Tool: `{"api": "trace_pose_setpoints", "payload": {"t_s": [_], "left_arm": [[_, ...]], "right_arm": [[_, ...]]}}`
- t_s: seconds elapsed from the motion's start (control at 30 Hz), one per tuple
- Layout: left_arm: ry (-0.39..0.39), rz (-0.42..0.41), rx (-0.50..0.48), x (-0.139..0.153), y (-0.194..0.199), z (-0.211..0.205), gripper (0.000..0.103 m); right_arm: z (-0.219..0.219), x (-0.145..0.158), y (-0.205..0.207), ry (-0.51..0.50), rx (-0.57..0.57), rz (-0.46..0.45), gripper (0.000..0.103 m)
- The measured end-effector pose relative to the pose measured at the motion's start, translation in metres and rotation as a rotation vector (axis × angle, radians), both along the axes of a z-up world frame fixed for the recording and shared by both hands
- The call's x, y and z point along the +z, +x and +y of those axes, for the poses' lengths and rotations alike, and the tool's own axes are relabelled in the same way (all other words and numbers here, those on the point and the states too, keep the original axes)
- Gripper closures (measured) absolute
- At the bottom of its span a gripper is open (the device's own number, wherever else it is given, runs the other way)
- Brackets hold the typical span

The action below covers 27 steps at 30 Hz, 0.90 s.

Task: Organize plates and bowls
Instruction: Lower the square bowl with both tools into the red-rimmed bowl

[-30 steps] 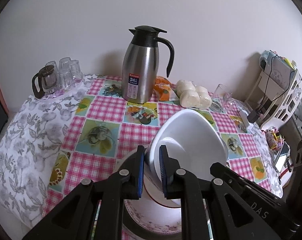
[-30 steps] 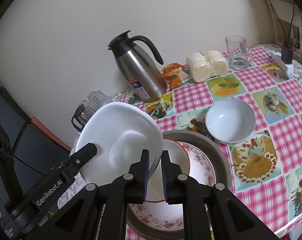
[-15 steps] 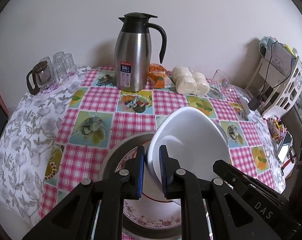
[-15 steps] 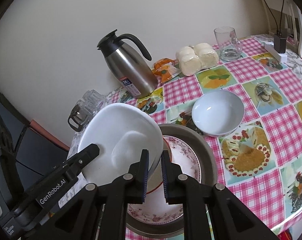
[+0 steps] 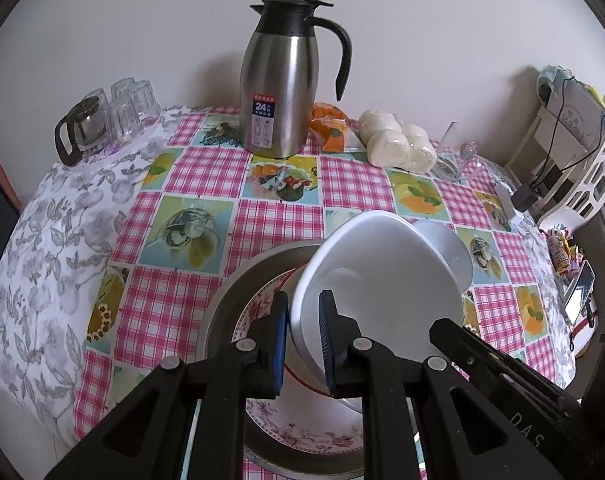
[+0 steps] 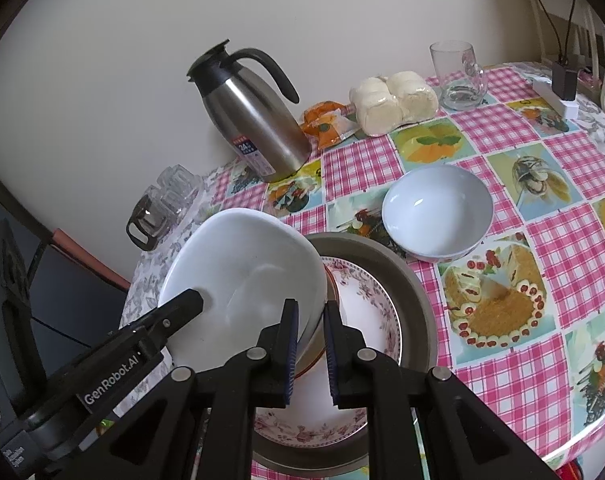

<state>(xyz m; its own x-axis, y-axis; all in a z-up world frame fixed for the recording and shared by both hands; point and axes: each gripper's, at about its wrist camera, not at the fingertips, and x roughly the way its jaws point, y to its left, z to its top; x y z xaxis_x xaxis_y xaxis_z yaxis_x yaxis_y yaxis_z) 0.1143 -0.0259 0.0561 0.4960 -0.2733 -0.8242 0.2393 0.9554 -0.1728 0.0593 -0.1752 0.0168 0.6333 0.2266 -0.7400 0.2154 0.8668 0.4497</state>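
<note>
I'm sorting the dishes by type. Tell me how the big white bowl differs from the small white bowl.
The big white bowl is held tilted above the flowered plate, gripped at its rim by the left gripper and the right gripper; the small white bowl sits upright on the tablecloth, untouched. The big bowl looks wider. Both are plain white and empty.

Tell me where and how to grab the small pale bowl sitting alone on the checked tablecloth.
Take the pale bowl by its rim, from above, one finger inside and one outside. It sits upright and open, its thin lip exposed; the near-right edge looks best, since the grey plate crowds its left side.
</note>
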Motion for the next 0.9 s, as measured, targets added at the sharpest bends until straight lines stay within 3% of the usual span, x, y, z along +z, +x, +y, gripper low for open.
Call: {"api": "trace_pose_setpoints", "payload": {"t_s": [0.9], "left_arm": [[0.041,0.097,0.019,-0.026,0.01,-0.001,0.085]], "right_arm": [[0.003,-0.014,0.011,-0.005,0.019,0.041,0.086]]}}
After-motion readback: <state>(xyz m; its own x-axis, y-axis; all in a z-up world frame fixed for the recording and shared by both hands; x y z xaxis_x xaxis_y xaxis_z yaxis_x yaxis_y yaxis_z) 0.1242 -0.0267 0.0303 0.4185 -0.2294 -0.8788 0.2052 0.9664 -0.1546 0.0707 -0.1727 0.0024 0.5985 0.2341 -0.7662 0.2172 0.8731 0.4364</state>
